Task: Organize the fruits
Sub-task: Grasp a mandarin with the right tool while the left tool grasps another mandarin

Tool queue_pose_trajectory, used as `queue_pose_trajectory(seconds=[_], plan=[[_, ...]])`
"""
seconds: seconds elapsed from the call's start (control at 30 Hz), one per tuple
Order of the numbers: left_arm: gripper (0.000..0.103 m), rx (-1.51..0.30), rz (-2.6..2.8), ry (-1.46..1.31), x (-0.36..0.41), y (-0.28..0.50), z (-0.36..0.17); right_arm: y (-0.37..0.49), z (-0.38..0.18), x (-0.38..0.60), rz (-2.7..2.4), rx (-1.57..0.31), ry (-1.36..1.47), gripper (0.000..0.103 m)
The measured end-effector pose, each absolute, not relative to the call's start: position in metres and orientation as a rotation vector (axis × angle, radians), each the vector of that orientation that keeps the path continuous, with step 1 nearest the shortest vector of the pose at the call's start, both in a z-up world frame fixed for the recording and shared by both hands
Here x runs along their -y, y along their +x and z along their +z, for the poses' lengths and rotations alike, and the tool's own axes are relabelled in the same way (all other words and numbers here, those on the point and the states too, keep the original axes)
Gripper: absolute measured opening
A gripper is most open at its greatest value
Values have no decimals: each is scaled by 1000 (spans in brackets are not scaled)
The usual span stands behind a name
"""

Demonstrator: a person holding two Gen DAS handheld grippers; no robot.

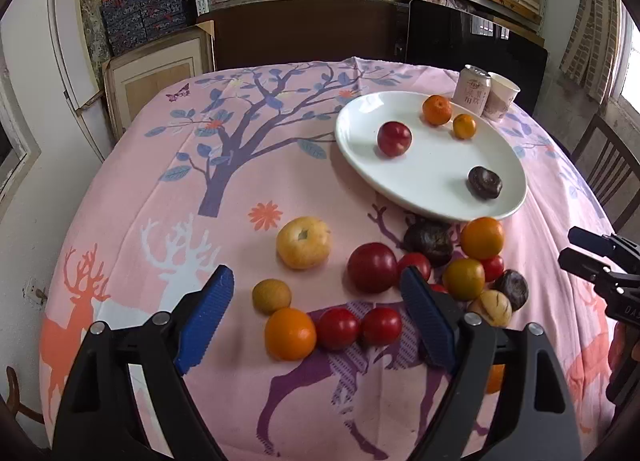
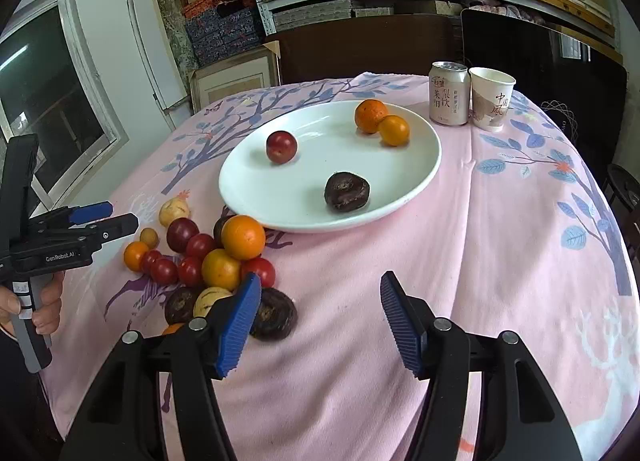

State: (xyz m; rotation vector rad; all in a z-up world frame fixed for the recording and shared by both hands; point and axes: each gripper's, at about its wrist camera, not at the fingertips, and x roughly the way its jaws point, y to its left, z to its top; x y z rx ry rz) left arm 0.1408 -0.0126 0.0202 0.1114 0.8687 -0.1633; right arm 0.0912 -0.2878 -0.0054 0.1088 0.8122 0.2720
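A white plate (image 1: pixel 420 189) (image 2: pixel 320 165) on the pink tablecloth holds a red plum (image 1: pixel 394 139) (image 2: pixel 281 147), two oranges (image 1: pixel 437 110) (image 2: pixel 371 115) and a dark wrinkled fruit (image 1: pixel 485 182) (image 2: pixel 346 191). In front of the plate, several loose fruits lie on the cloth: a yellow one (image 1: pixel 304 243), a big red plum (image 1: pixel 372 267), oranges (image 1: pixel 482 238) (image 2: pixel 243 237) and small red ones (image 1: pixel 338 328). My left gripper (image 1: pixel 316 275) hangs open above this pile, gripping nothing. My right gripper (image 2: pixel 320 279) is open over bare cloth, right of the pile, beside a dark fruit (image 2: pixel 274 313).
A drink can (image 1: pixel 472 89) (image 2: pixel 449 93) and a paper cup (image 1: pixel 502 95) (image 2: pixel 491 98) stand behind the plate at the far right. A chair (image 1: pixel 608 169) is beyond the table's right edge. Shelves of boxes fill the back wall. A hand (image 2: pixel 40 301) holds the left gripper.
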Motion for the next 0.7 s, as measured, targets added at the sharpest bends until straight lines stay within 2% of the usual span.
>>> queue_pose_trajectory(seconds=[0.43,0.7], plan=[[83,-918,-125,105,-30,105,-8,42,-37,214,446,-953,-17,63],[83,-918,-123,136,-36,97,-15,61,-45,182,424,-975,-35,63]])
